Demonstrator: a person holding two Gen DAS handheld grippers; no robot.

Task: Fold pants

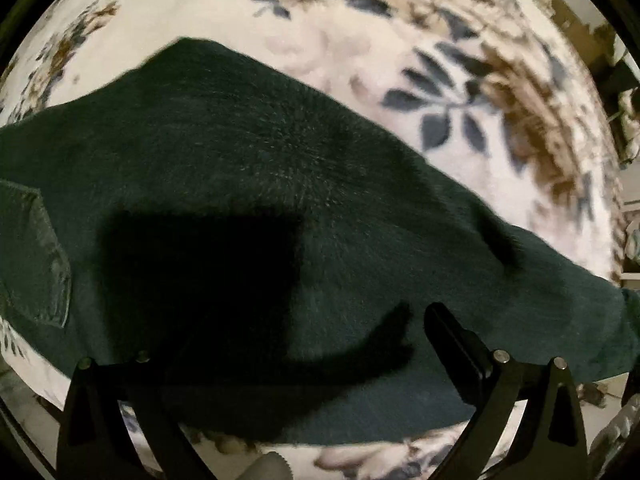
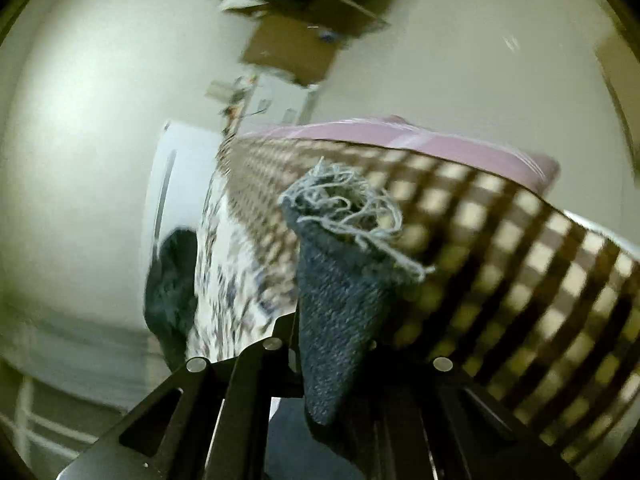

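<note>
Dark denim pants (image 1: 248, 184) lie spread on a floral bedsheet (image 1: 360, 64) and fill most of the left wrist view; a back pocket (image 1: 36, 256) shows at the left edge. My left gripper (image 1: 280, 344) hovers just above the fabric with its jaws wide apart and nothing between them. My right gripper (image 2: 332, 344) is shut on the frayed hem of a pant leg (image 2: 340, 280), held up off the bed with pale threads at its tip. More denim (image 2: 172, 280) hangs at the bed's edge.
A brown-and-cream checked blanket (image 2: 500, 248) and a pink pillow (image 2: 440, 140) lie behind the raised hem. A pale wall (image 2: 80, 120), a cardboard box (image 2: 296, 48) and white furniture (image 2: 176, 168) are beyond. The bed edge (image 1: 360, 456) runs below the left gripper.
</note>
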